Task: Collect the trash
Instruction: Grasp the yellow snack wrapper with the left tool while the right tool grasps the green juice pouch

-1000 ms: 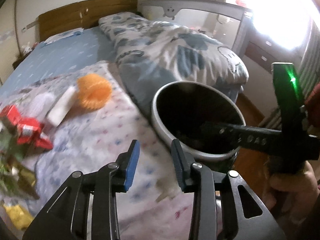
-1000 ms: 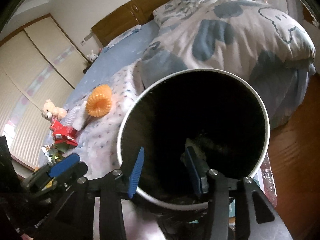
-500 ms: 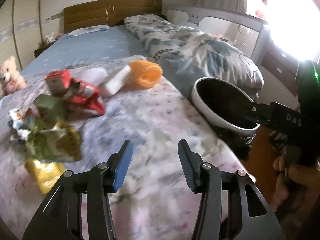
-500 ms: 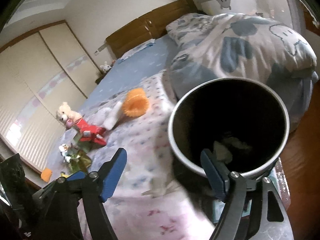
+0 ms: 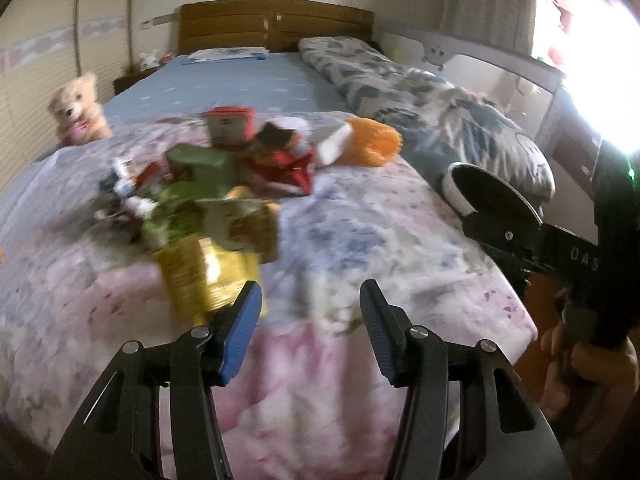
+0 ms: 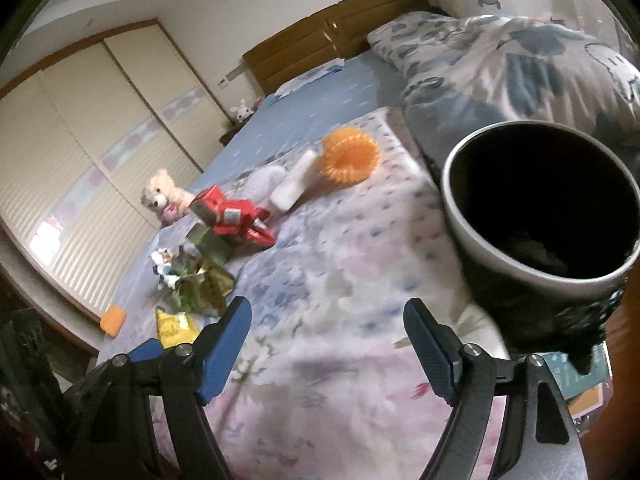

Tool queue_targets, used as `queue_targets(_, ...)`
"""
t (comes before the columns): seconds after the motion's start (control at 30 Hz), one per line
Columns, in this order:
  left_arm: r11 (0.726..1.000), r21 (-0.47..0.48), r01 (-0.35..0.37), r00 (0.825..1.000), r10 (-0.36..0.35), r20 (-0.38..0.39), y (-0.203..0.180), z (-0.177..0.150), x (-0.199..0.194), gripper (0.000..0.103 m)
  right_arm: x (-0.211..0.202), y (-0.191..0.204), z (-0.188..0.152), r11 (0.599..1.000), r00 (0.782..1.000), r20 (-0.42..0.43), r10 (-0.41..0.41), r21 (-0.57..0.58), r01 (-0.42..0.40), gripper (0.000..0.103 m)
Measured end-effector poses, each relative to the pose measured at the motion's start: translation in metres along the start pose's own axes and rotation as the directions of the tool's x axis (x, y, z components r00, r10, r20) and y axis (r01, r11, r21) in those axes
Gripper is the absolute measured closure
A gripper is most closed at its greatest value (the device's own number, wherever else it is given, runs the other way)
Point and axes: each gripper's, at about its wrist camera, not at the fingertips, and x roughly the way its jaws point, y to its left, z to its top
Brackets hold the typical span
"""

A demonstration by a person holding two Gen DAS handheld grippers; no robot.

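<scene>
Left wrist: left tool (image 5: 310,320) gaping, empty, pointing at yellow wrapper (image 5: 204,276) just ahead-left; looks light, crinkly, slippery, so pinching a raised edge. Right tool (image 6: 326,342) gaping beside bin (image 6: 540,208).

bin (image 6: 472,216): 1 | teddy bear (image 6: 162,196): 1 | orange spiky ball (image 6: 350,158): 1 | yellow packet (image 5: 204,276): 1 | red cartons (image 6: 232,216): 2 | grippers: 2

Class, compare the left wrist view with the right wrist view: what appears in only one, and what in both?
Only the left wrist view shows the bright window and the hand holding the right tool. Only the right wrist view shows the wardrobe doors and the bin's inside. Both show the open left tool, trash pile, orange ball, teddy bear and bin.
</scene>
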Motion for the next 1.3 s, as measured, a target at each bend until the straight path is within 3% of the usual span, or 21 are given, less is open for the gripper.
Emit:
queue_targets(0.3,0.993,-0.099,-0.069,0.997,0.071,0.012,0.04,-0.011,-0.015,0.04,0.02,0.021,-0.012,0.999,0.999,-0.04,0.034,-0.021,-0.035,0.023)
queue_targets(0.63,0.985,-0.16,-0.066,0.997,0.06,-0.041,0.055,-0.007,-0.001,0.024,0.033,0.027,-0.013,0.999,0.997,-0.061,0.039,-0.026,-0.04,0.022)
queue_targets(0.9,0.981,-0.172,-0.094,0.994,0.084,-0.064,0.063,0.001,0.022,0.024,0.049,0.034,-0.01,0.998,0.996,-0.073,0.051,-0.043,-0.055,0.022)
queue_targets(0.97,0.98,-0.175,-0.1,0.994,0.091,-0.057,0.067,0.002,0.025,0.028,0.054,0.038,-0.01,0.997,0.995,-0.079,0.057,-0.054,-0.062,0.022)
queue_targets(1.03,0.981,-0.171,-0.092,0.995,0.083,-0.057,0.071,0.003,0.029,0.054,0.061,0.043,-0.009,0.995,0.994,-0.086,0.071,-0.07,-0.077,0.022)
queue_targets(1.1,0.983,-0.172,-0.067,0.997,0.06,-0.051,0.074,0.003,0.03,0.059,0.067,0.049,-0.008,0.992,0.992,-0.095,0.084,-0.088,-0.093,0.022)
queue_targets(1.13,0.984,-0.165,-0.066,0.997,0.059,-0.046,0.075,0.004,0.029,0.071,0.071,0.053,-0.008,0.989,0.99,-0.101,0.095,-0.101,-0.105,0.022)
queue_targets(1.3,0.986,-0.157,-0.054,0.998,0.049,-0.038,0.087,0.002,0.025,0.078,0.093,0.071,-0.004,0.978,0.982,-0.142,0.125,-0.146,-0.146,0.022)
